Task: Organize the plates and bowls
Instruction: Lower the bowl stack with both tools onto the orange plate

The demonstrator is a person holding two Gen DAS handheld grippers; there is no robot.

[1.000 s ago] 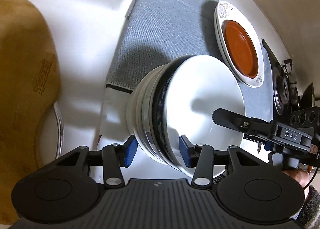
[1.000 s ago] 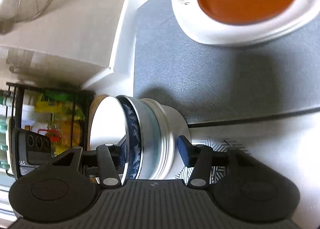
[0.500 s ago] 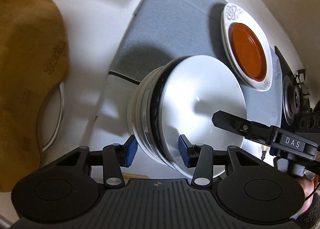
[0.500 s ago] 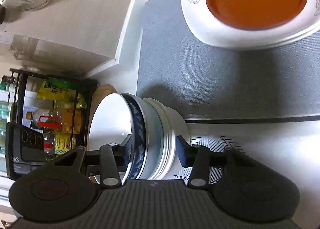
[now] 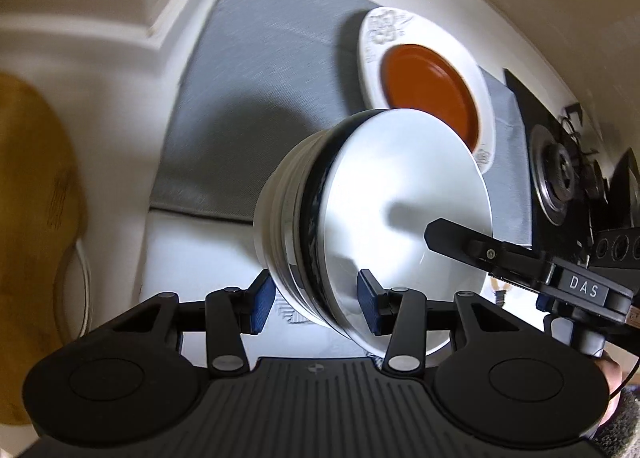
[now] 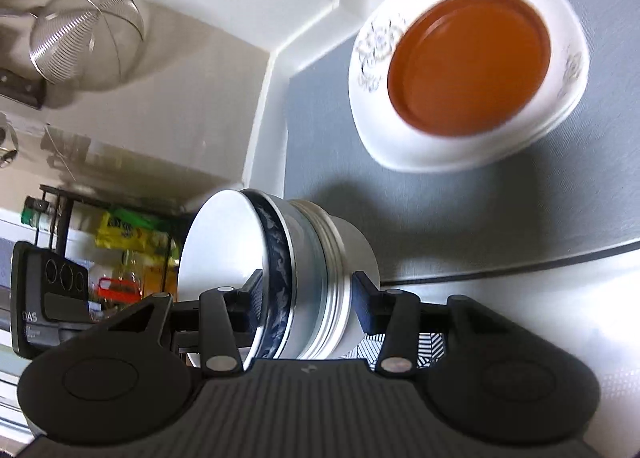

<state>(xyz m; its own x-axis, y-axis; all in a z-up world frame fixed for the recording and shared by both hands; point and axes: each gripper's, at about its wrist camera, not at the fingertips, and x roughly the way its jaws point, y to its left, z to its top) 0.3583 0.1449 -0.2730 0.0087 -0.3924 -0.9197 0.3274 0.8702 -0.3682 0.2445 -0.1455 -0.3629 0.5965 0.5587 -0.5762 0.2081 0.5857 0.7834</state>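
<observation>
Both grippers (image 5: 316, 300) (image 6: 308, 304) clamped, mid-width.

Grey mat (image 5: 256, 70) apparently bare beside plates (image 5: 424, 90)

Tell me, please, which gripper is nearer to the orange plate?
Hard to say: both grippers are clamped on the stack of bowls, short of the orange plate. The left gripper grips one side, the right gripper the opposite; the plate lies ahead on the grey mat.
</observation>
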